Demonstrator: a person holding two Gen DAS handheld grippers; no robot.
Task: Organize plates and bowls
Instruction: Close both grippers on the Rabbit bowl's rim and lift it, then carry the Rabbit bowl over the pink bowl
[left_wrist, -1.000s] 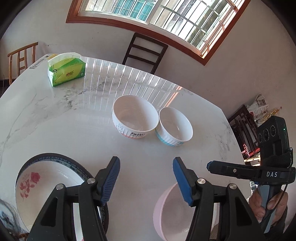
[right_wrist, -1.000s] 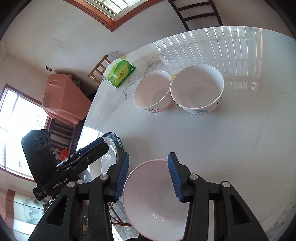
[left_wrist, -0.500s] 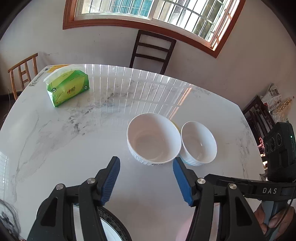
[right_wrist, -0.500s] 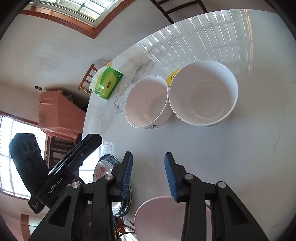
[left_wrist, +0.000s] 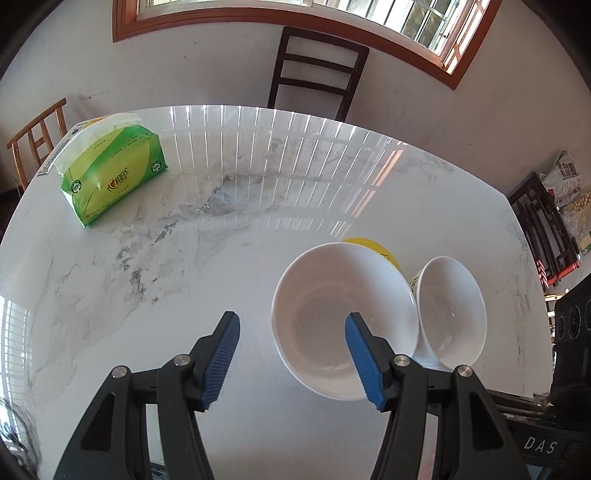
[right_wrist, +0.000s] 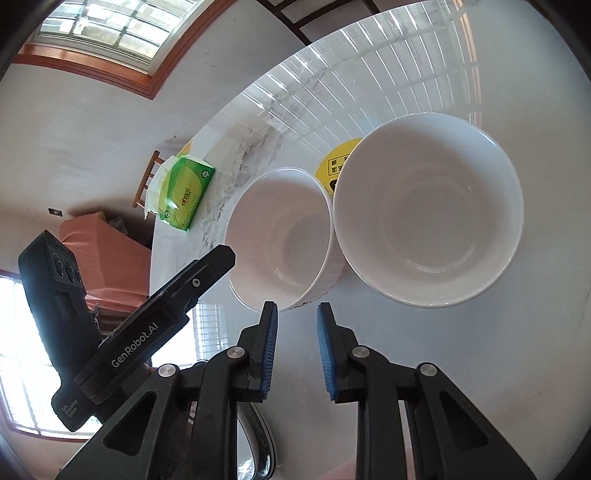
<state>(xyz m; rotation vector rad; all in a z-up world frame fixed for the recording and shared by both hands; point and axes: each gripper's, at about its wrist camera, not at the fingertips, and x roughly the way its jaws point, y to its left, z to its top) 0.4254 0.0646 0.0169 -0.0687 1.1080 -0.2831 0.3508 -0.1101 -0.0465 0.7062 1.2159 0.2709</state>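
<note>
Larger bowl (left_wrist: 343, 325) touches smaller bowl (left_wrist: 452, 314) at its right on table (left_wrist: 184, 258); tissue pack (left_wrist: 110, 177) far left

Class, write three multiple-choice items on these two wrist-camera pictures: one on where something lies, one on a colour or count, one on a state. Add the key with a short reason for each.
1. Where is the tissue pack?
A. On the table's far left, apart from the bowls
B. Inside the larger bowl
C. Between the left gripper's fingers

2. What colour is the round disc behind the bowls?
A. Red
B. Yellow
C. Blue

3. What state is the left gripper in?
A. Shut on a bowl
B. Shut on nothing
C. Open, holding nothing

Key: 1 A, the pack lies far from the larger bowl and smaller bowl. 2 B, yellow shows past both rims. 3 C, its blue pads stand wide apart.
</note>
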